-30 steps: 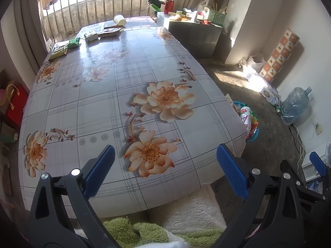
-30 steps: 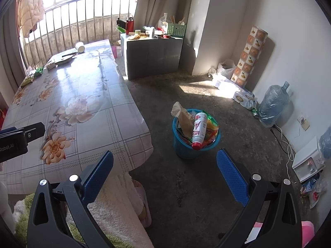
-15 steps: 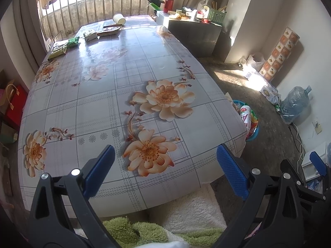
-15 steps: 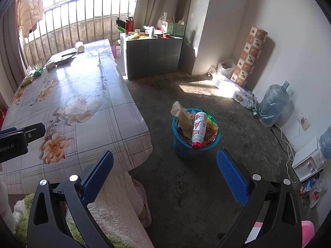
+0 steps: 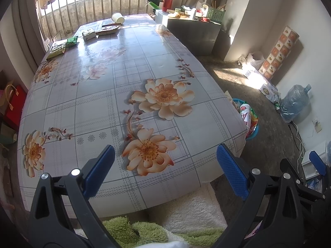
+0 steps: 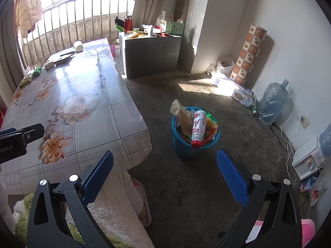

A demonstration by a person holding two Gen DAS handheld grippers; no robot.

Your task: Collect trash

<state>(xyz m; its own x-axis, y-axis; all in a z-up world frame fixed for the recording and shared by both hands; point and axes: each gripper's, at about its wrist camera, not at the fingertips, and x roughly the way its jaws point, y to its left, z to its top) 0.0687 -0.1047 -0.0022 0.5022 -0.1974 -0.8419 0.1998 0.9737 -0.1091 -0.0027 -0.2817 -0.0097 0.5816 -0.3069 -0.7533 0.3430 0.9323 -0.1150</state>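
Note:
A blue trash basket (image 6: 184, 150) stands on the concrete floor right of the table, stuffed with wrappers, a brown paper bag and a white bottle (image 6: 198, 127); its edge (image 5: 253, 132) peeks out past the table corner. At the table's far end lie a tipped paper cup (image 5: 118, 18), a flat box (image 5: 107, 30), a small carton (image 5: 89, 35) and green wrappers (image 5: 59, 48). My left gripper (image 5: 165, 169) is open over the near table edge, holding nothing. My right gripper (image 6: 165, 171) is open above the floor, short of the basket, empty.
The floral-cloth table (image 5: 115, 86) fills the left. A grey cabinet (image 6: 151, 53) with clutter stands beyond it. A water jug (image 6: 271, 103), patterned roll (image 6: 248, 51) and packs line the right wall. A white appliance (image 6: 308, 157) and cable lie at right. Fluffy fabric (image 5: 186, 212) is below.
The left wrist view has crept slightly forward over the table. The right gripper and the basket have stayed put.

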